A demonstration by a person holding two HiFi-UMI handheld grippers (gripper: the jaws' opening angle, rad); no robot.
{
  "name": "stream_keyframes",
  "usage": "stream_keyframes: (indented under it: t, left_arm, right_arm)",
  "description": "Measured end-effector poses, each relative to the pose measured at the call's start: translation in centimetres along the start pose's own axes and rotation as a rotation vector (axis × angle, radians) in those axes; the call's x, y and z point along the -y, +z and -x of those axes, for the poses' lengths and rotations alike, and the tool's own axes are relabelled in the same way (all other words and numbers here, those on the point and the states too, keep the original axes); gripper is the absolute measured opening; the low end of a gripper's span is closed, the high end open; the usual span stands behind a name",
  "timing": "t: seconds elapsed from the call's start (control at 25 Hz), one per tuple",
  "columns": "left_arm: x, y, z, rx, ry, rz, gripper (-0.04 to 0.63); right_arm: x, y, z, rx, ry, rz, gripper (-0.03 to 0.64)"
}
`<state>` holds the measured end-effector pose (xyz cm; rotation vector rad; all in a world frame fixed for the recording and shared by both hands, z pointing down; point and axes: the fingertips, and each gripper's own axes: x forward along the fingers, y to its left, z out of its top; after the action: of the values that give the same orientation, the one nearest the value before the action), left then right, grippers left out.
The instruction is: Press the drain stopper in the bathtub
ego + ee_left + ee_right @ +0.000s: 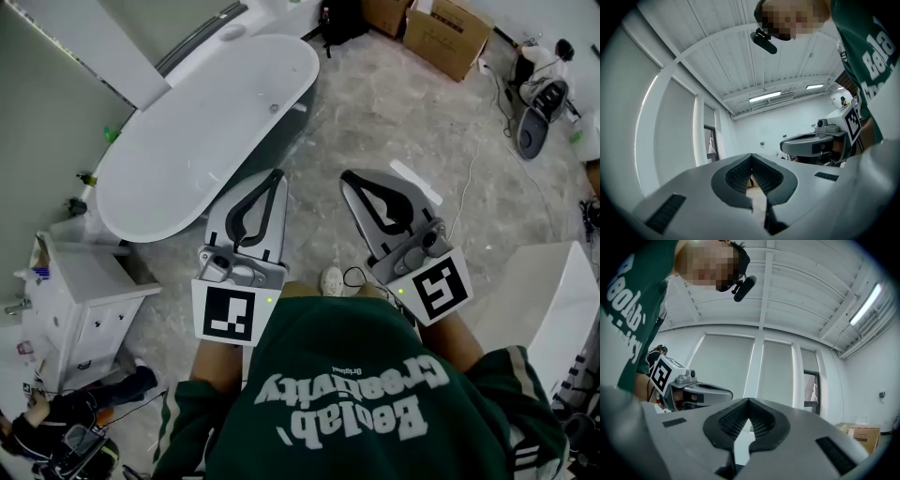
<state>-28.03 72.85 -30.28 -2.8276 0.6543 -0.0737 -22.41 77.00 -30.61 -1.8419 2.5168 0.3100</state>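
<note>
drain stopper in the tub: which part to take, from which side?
The drain stopper shows only as a small dark spot low inside the bathtub, no raised edge visible, so pinching looks unlikely. Probably come from above, over the near rim, and press its top face with shut jaw tips; the left gripper is nearer.

Staged bathroom in a lab-like hall: freestanding bathtub (202, 131) standing on grey floor (394, 122), cardboard boxes (448, 36) and cables (466, 194) lying around, strip lights (764, 97) glowing overhead.
</note>
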Motion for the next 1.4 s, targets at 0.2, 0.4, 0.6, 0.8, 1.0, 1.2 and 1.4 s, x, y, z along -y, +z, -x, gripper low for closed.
stream_keyframes:
  t: [0.2,0.4,0.6,0.8,1.0,1.2,1.4]
  left_arm:
    - [1.2,0.1,-0.9,-0.014,-0.015,-0.011,0.005]
    - [2.9,-0.3,-1.7,-0.036,-0.052,-0.050,0.005]
    - [3.0,-0.7,-2.6,-0.024,-0.090,-0.070,0.005]
    - [2.1,-1.2,-4.6,-0.021,-0.102,-0.080,0.005]
    - [1.0,-1.7,-7.0,-0.005,-0.120,-0.083,0.005]
    - [-0.6,-3.5,-9.3,-0.026,-0.133,-0.066,0.005]
    - [-4.1,-5.8,-11.8,-0.030,-0.129,-0.051,0.005]
  right_arm:
    - [1.6,-0.5,1.3,-0.004,-0.030,-0.027,0.011]
    - [2.5,-1.3,2.7,0.000,-0.049,-0.043,0.011]
    - [3.3,-2.4,2.0,-0.006,-0.053,-0.053,0.011]
    - [4.7,-2.6,0.6,0.008,-0.051,-0.038,0.011]
    - [6.3,-3.2,-1.3,0.019,-0.039,-0.039,0.011]
    - [7.7,-4.9,-3.6,-0.005,-0.030,-0.049,0.011]
    - [9.2,-6.8,-7.1,-0.017,-0.034,-0.049,0.011]
